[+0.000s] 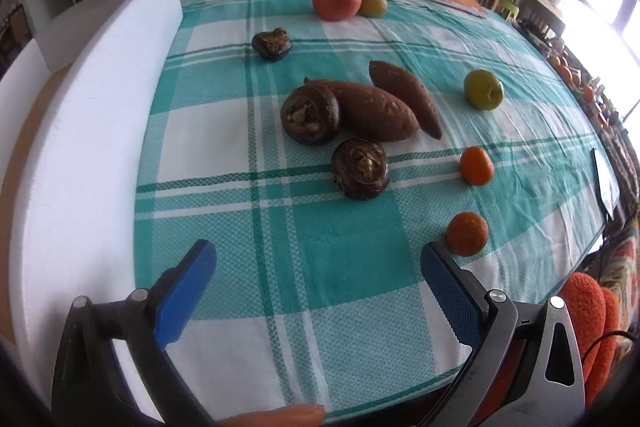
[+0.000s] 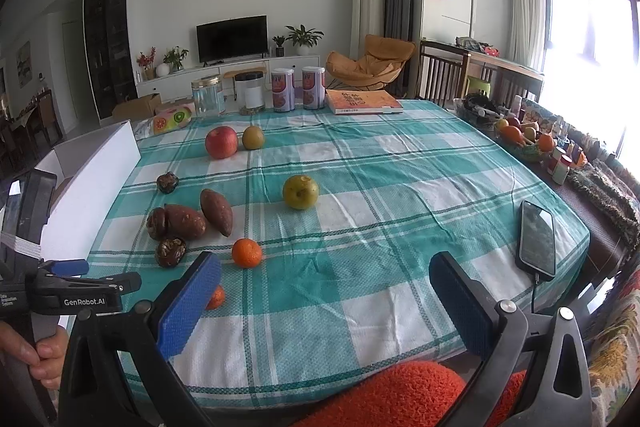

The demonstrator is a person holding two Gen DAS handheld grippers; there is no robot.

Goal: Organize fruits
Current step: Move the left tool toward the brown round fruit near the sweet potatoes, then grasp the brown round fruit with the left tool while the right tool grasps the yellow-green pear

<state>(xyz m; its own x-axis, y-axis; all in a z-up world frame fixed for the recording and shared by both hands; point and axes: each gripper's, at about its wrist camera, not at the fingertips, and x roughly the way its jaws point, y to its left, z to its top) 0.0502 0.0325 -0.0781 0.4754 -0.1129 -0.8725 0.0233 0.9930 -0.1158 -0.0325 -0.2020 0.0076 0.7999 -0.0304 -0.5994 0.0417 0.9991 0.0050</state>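
Observation:
On the teal checked tablecloth (image 1: 320, 247) lie a red apple (image 1: 335, 0), two green-yellow pears (image 1: 483, 89) (image 1: 373, 3), two tangerines (image 1: 476, 165) (image 1: 467, 233), two sweet potatoes (image 1: 372, 109) (image 1: 406, 95) and three dark brown wrinkled fruits (image 1: 310, 115) (image 1: 360, 168) (image 1: 272, 43). My left gripper (image 1: 318, 259) is open and empty above the near cloth. My right gripper (image 2: 324, 273) is open and empty near the front edge; a tangerine (image 2: 247, 253) lies ahead of it and another (image 2: 216, 297) peeks from behind its left finger. The left gripper's blue tip (image 2: 68, 267) shows at the left.
A white foam box (image 1: 100, 99) stands along the table's left side. Glass jars (image 2: 208, 95), two tins (image 2: 298, 89) and an orange book (image 2: 362, 101) line the far edge. A phone (image 2: 537, 239) lies at the right edge, with a fruit basket (image 2: 520, 139) beyond. An orange chair cushion (image 2: 400, 395) is below.

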